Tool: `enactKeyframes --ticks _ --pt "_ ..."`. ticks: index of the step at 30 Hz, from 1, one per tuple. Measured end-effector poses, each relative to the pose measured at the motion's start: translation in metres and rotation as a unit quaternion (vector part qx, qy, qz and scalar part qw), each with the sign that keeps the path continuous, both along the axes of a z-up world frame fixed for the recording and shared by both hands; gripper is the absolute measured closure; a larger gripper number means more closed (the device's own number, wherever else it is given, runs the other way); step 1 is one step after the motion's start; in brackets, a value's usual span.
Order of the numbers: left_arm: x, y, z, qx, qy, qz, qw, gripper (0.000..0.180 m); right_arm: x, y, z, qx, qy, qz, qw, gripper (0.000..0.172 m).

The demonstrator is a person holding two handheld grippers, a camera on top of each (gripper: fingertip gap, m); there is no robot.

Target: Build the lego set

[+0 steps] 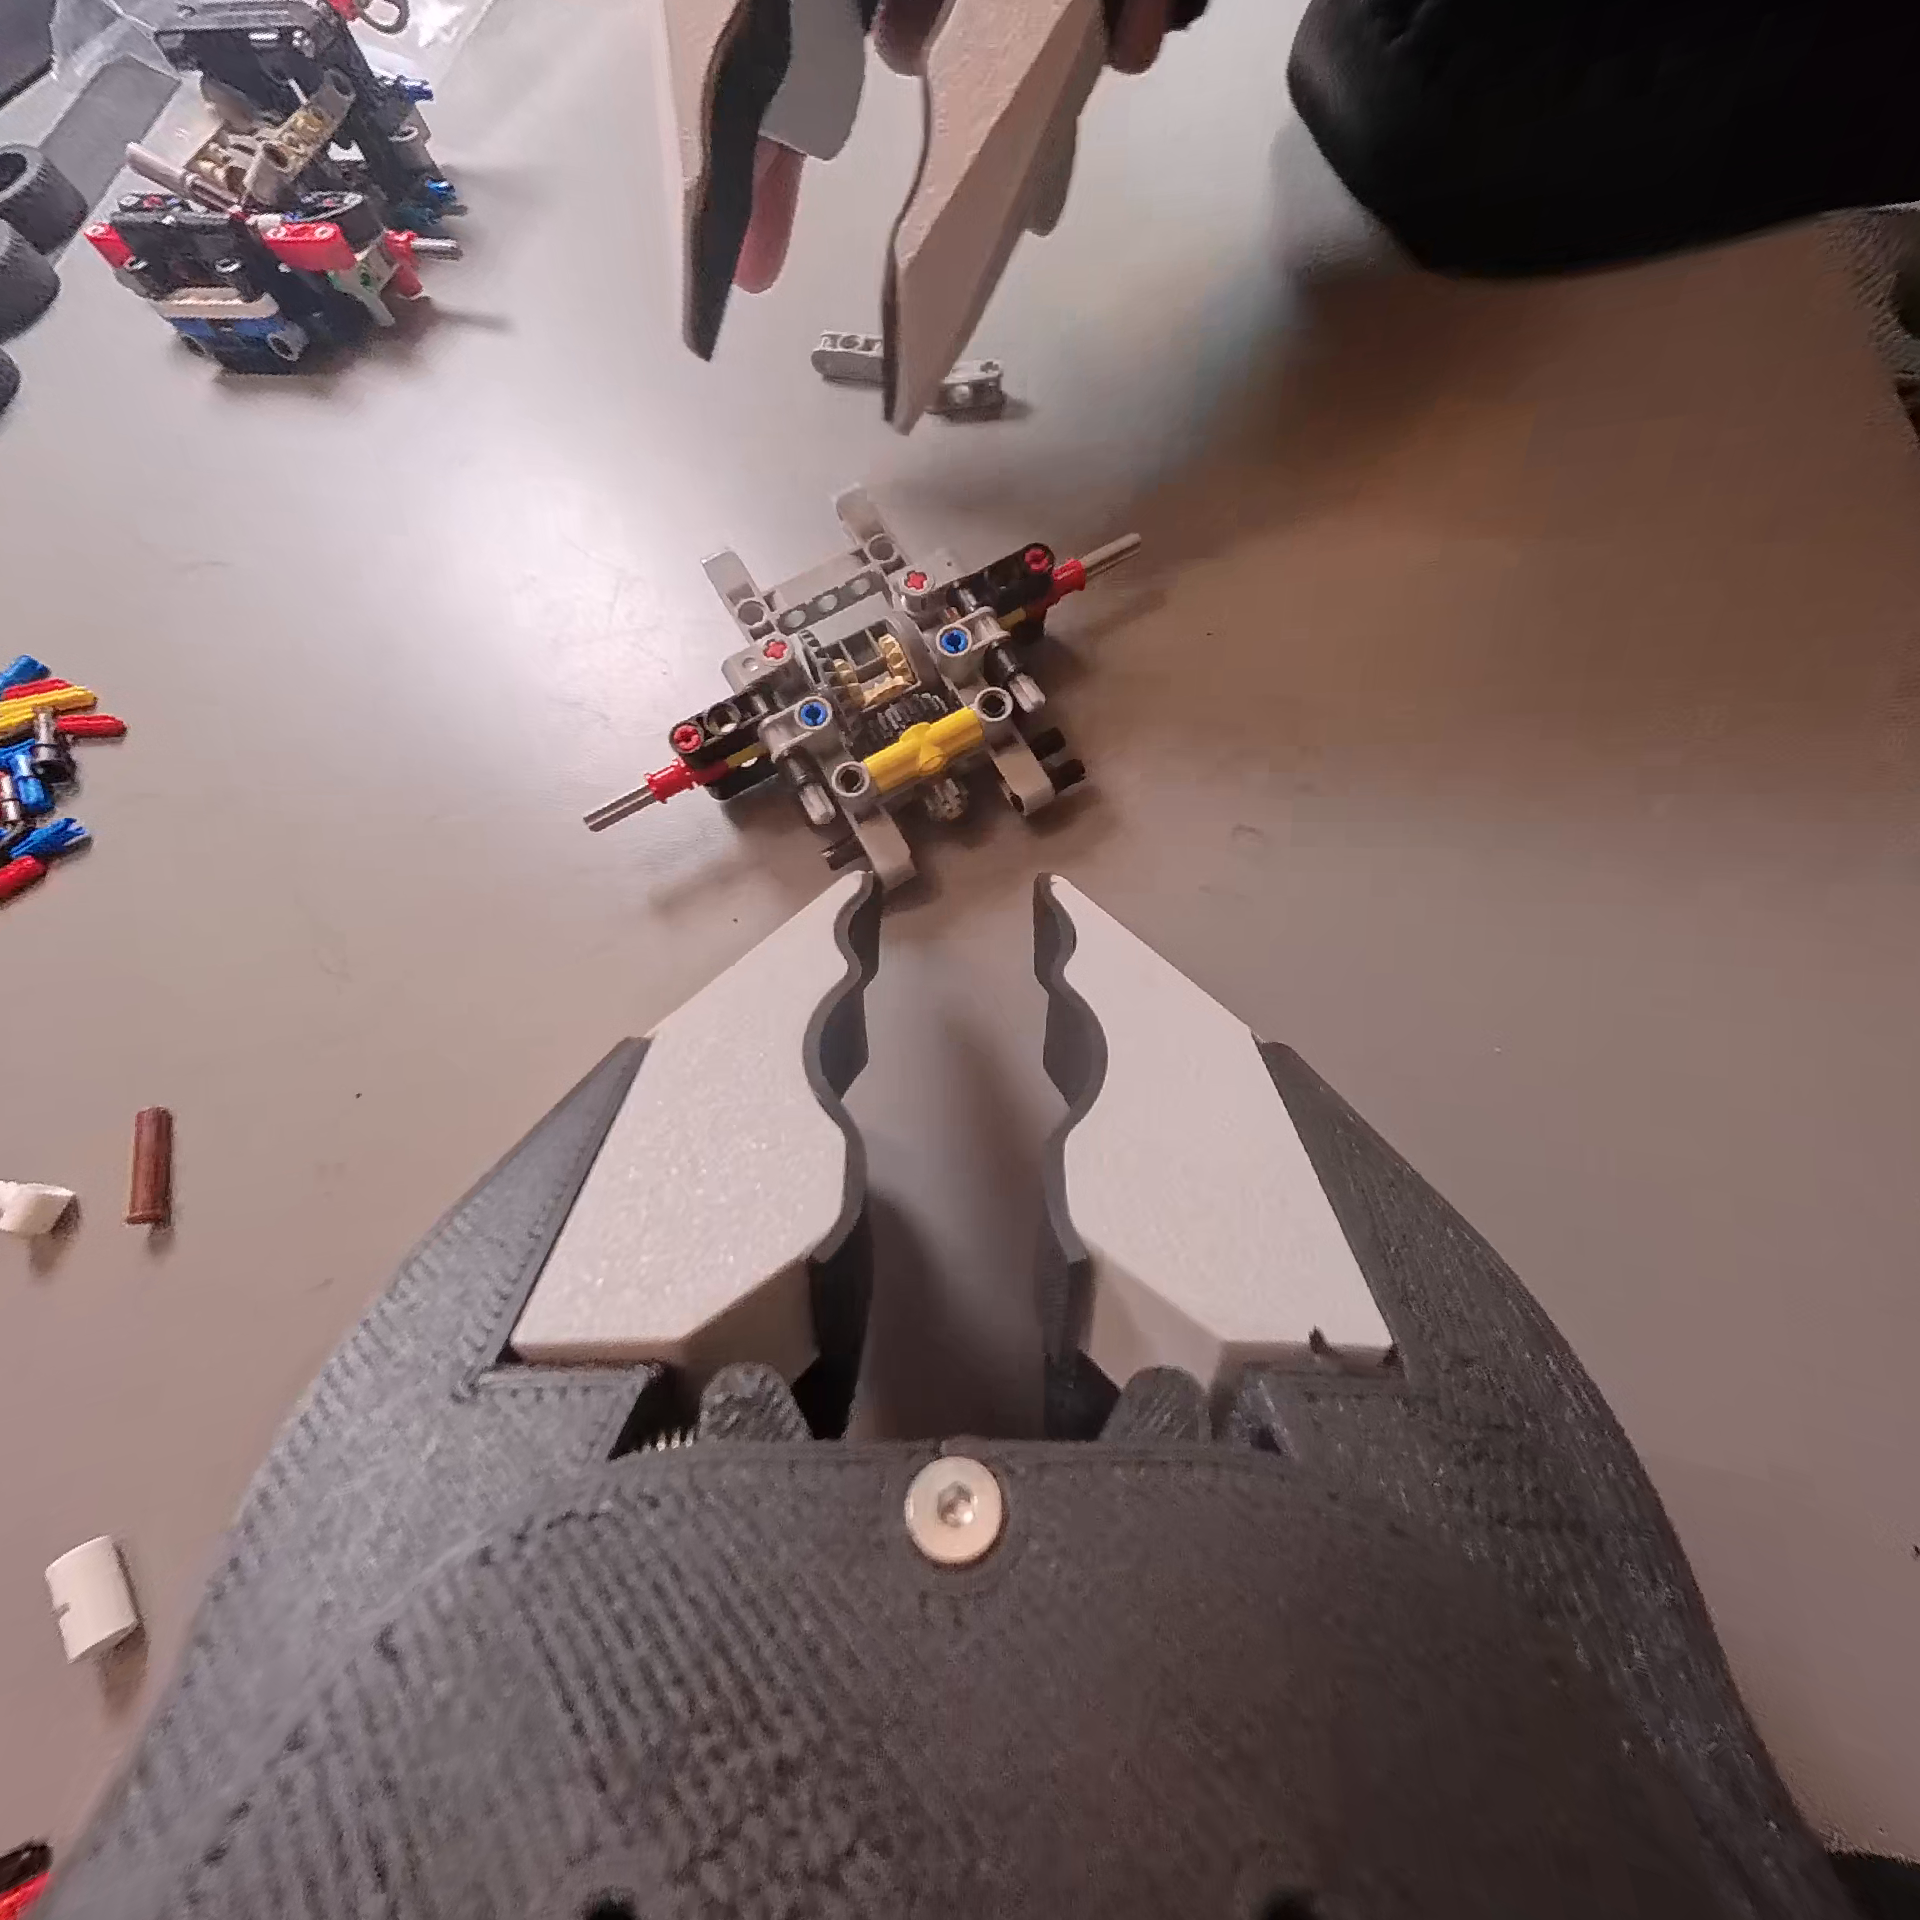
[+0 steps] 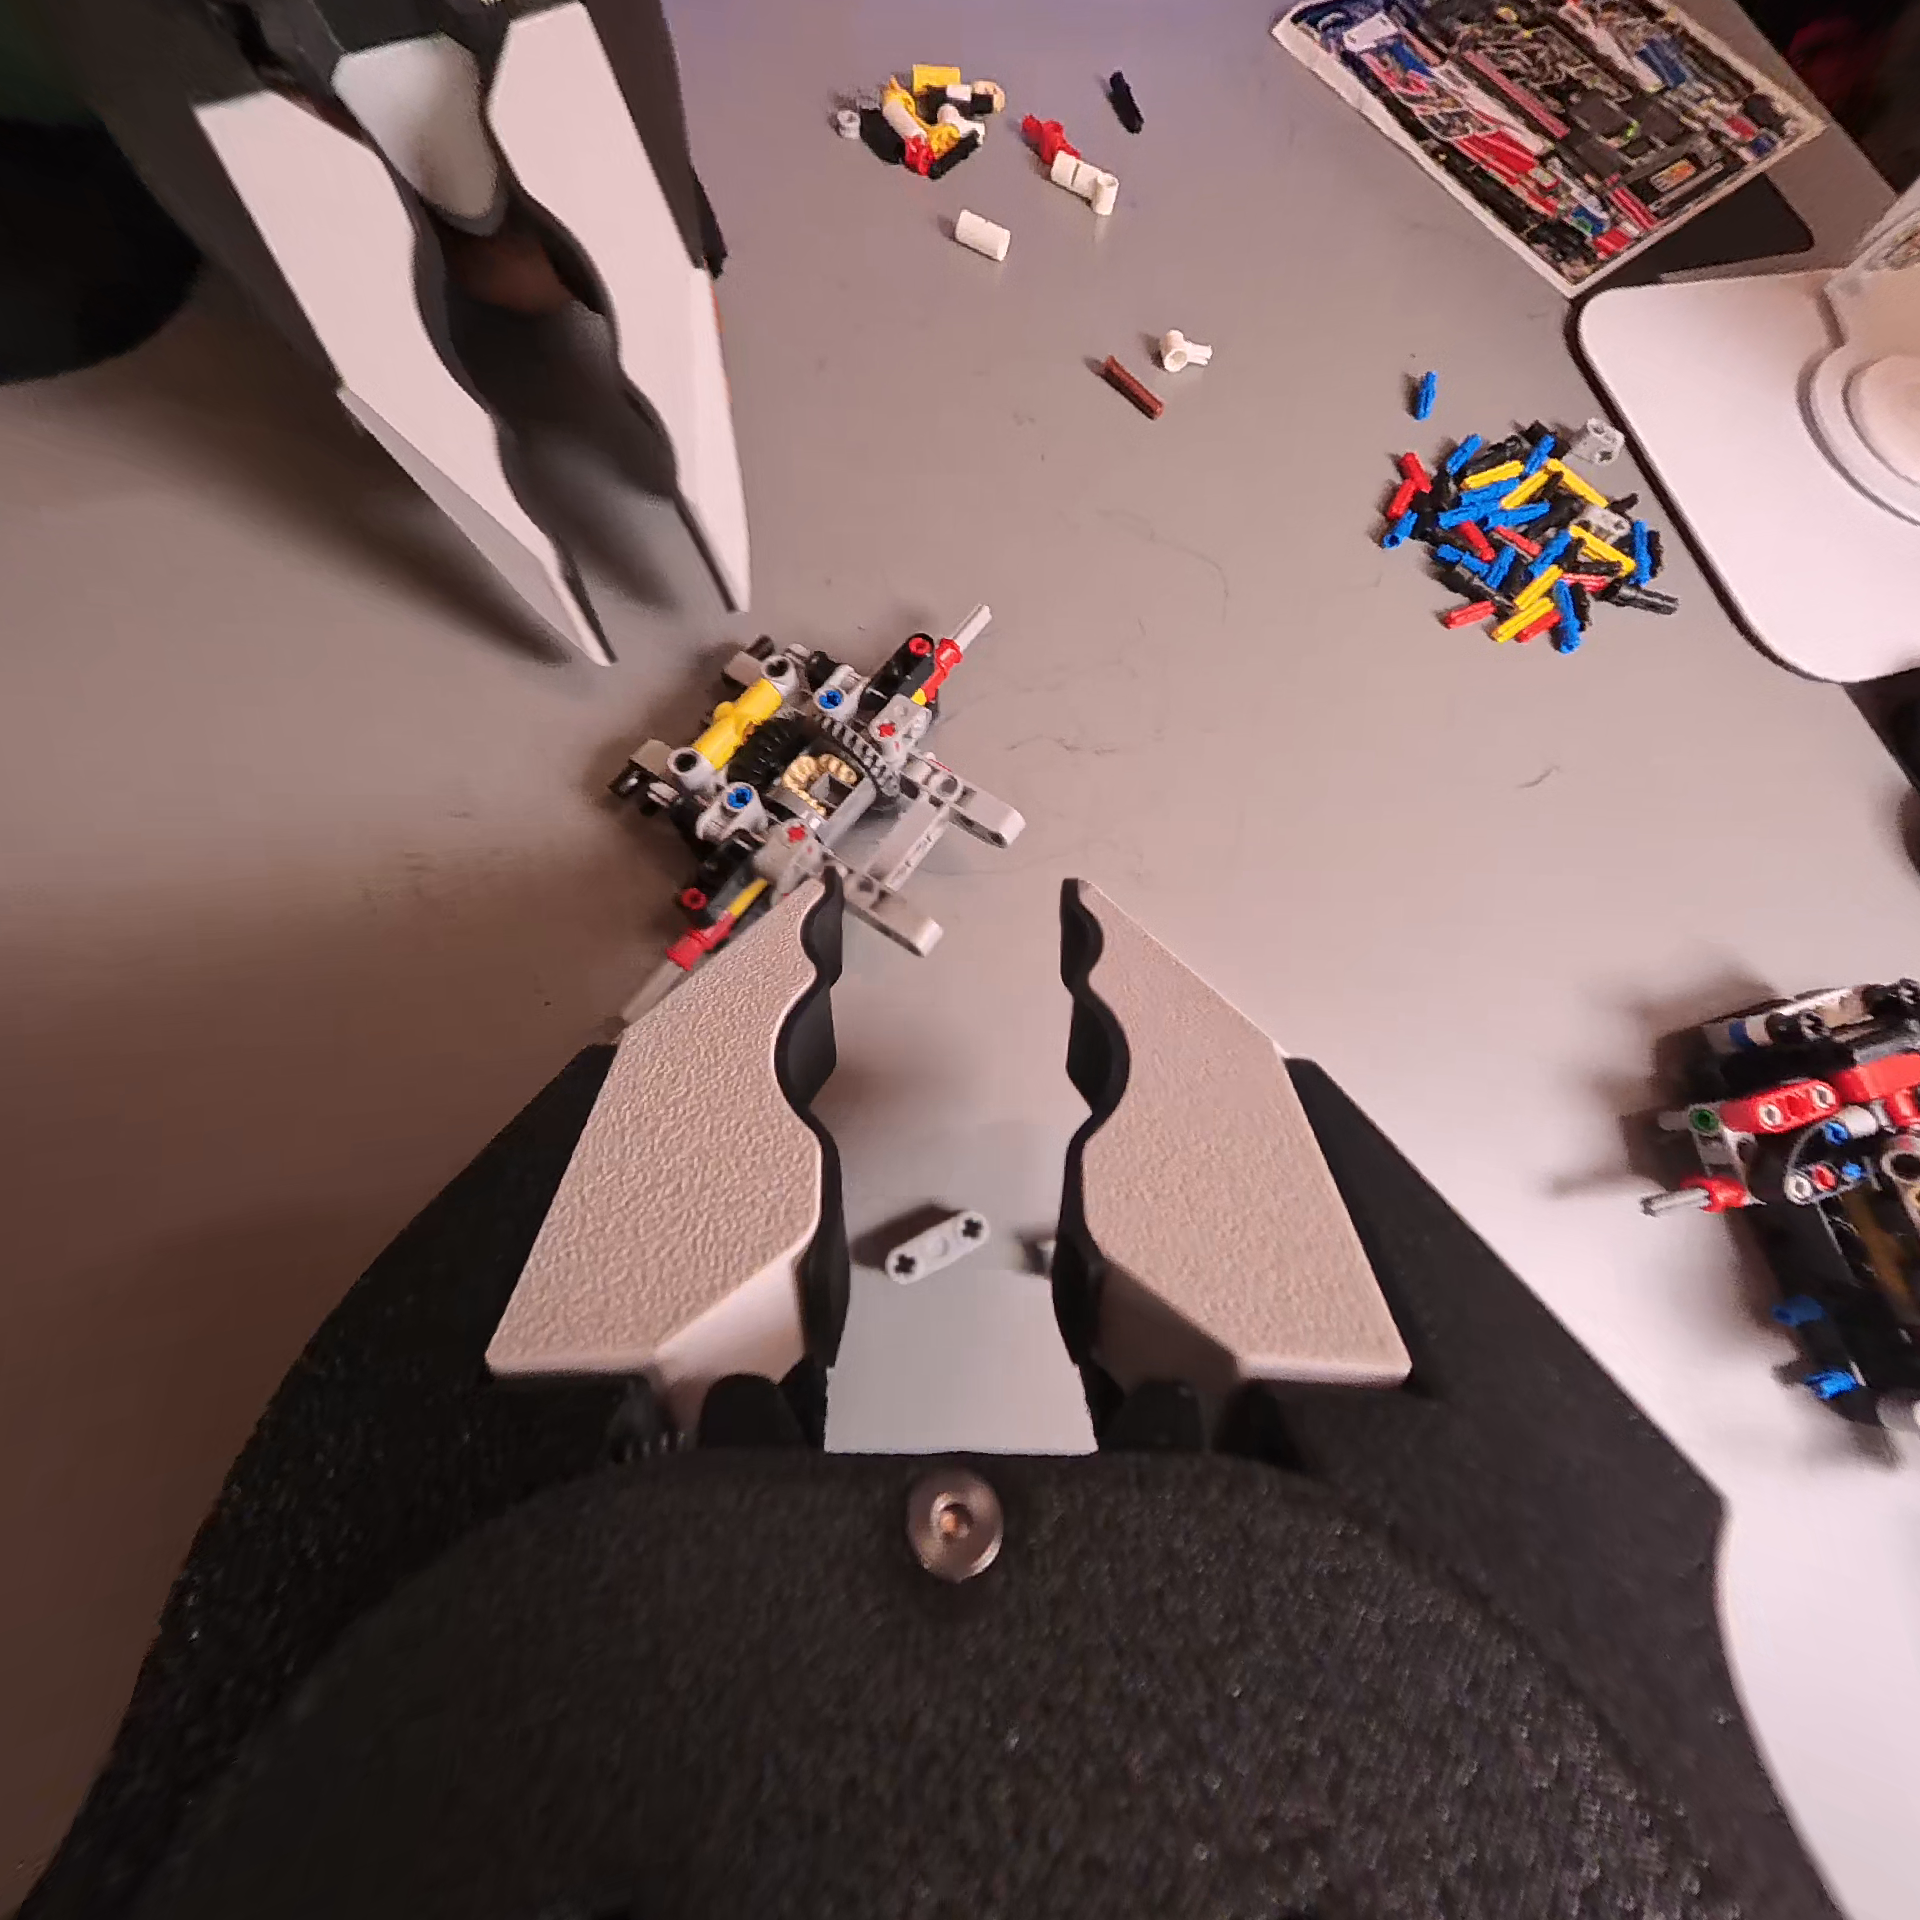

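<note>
Both your claws, left claw and right claw, hang spread and empty over the worktop, flanking the small gear assembly (a loose grey link lies under the right one), seemingly to approach it from opposite sides.

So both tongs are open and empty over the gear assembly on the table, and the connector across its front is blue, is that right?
Not quite: the connector on the gear assembly is yellow, as the left wrist view shows. Both the left tongs and right tongs are open and empty.
</note>
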State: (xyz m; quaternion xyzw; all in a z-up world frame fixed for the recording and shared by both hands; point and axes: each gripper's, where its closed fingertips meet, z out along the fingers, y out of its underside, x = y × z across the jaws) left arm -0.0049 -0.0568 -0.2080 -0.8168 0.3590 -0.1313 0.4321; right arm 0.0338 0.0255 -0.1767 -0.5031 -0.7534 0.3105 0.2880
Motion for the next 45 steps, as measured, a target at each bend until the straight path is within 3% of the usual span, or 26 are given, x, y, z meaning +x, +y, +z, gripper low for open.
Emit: enactKeyframes --ticks 10,18,25,31,38,45 --pt "0.001 0.009 -0.01 -0.01 0.023 0.016 1.0 0.142 0.004 -0.022 -0.021 -0.025 -0.069 0.002 0.997 0.107" --pt "0.019 -0.001 -0.01 -0.009 0.024 -0.027 0.999 0.15 0.01 -0.021 -0.026 -0.018 -0.085 0.024 0.996 0.113" --pt "0.005 0.004 -0.004 -0.009 -0.003 0.0 1.0 0.151 0.019 -0.024 -0.027 0.003 -0.088 0.056 0.995 0.108" --pt "0.004 0.006 -0.007 -0.008 0.012 0.005 1.0 0.152 0.017 -0.022 -0.033 0.014 -0.094 0.052 0.994 0.118" --pt "0.004 0.005 -0.008 -0.005 0.02 0.0 1.0 0.153 0.016 -0.022 -0.033 0.014 -0.085 0.062 0.994 0.119" --pt "-0.016 0.0 0.011 0.02 -0.01 0.0 1.0 0.14 0.022 -0.036 -0.032 0.016 -0.06 0.145 0.987 0.119"
